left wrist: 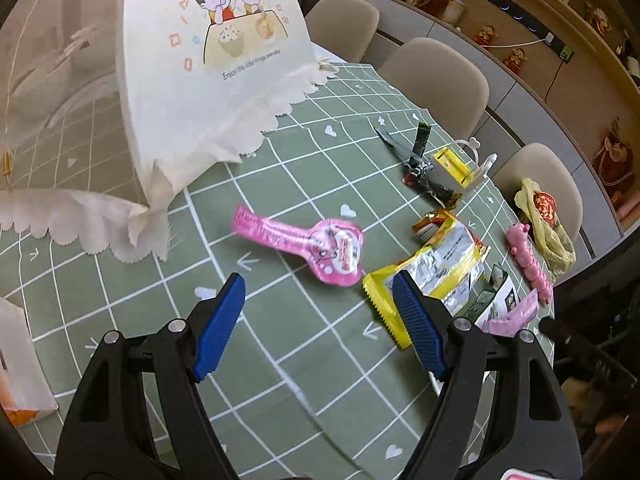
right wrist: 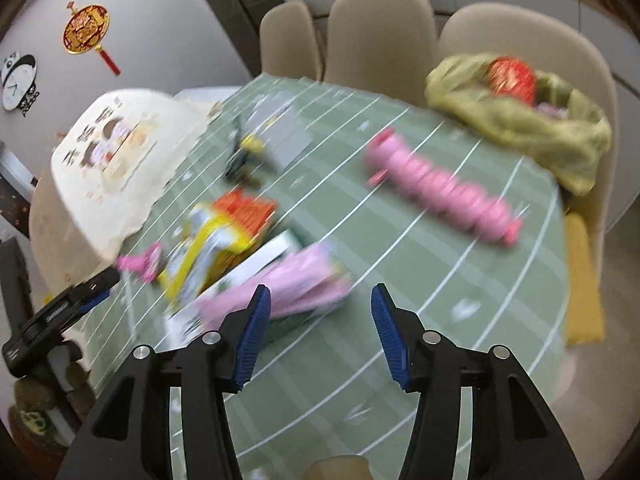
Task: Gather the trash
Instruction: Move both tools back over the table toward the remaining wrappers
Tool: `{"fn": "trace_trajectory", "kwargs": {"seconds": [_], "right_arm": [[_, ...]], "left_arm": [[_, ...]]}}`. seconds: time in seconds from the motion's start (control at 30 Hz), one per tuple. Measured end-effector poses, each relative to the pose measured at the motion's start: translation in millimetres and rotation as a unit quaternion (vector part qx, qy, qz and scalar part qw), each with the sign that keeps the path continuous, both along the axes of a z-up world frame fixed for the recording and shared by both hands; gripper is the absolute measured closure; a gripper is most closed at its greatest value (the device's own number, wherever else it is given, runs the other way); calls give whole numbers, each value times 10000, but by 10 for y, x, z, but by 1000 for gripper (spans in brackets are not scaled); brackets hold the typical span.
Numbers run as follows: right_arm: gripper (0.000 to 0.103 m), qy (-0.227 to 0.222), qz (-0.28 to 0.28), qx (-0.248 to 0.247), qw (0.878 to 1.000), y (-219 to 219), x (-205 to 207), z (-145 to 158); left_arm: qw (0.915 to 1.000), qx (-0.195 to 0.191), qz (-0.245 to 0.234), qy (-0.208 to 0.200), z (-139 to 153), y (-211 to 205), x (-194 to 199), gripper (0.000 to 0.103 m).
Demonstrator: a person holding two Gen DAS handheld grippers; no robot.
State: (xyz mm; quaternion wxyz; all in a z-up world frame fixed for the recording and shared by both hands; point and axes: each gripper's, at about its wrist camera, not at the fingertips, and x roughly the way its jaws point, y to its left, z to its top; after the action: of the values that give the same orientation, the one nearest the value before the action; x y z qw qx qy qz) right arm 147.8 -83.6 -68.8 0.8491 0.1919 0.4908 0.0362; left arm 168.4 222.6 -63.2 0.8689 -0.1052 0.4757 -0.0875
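Observation:
Trash lies on the green checked tablecloth (left wrist: 280, 340). A pink candy wrapper (left wrist: 304, 244) lies just ahead of my left gripper (left wrist: 320, 304), which is open and empty above the cloth. A yellow and silver snack bag (left wrist: 432, 276) lies by its right finger. Dark wrappers (left wrist: 416, 160) lie further back. My right gripper (right wrist: 320, 312) is open and empty above the cloth; the view is blurred. A pink wrapper (right wrist: 288, 280) lies just ahead of its left finger. A yellow-green plastic bag (right wrist: 520, 120) sits at the far table edge.
A mesh food cover (left wrist: 180, 80) with a cartoon print stands at the left. A pink caterpillar toy (right wrist: 440, 192) lies near the plastic bag. Beige chairs (left wrist: 440, 76) line the far side. The table edge (right wrist: 560, 240) runs along the right.

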Motion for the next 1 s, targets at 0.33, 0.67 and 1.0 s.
{"fn": "trace_trajectory", "kwargs": {"seconds": [0.33, 0.67, 1.0], "right_arm": [[53, 272, 47, 315, 9991, 218, 423, -165], [53, -67, 334, -1149, 9928, -76, 330, -40], [53, -217, 420, -987, 9940, -402, 127, 84]], "left_arm": [[9997, -27, -233, 43, -56, 5, -51, 31], [9986, 162, -403, -298, 39, -27, 375, 31], [9979, -5, -532, 362, -261, -96, 534, 31]]}}
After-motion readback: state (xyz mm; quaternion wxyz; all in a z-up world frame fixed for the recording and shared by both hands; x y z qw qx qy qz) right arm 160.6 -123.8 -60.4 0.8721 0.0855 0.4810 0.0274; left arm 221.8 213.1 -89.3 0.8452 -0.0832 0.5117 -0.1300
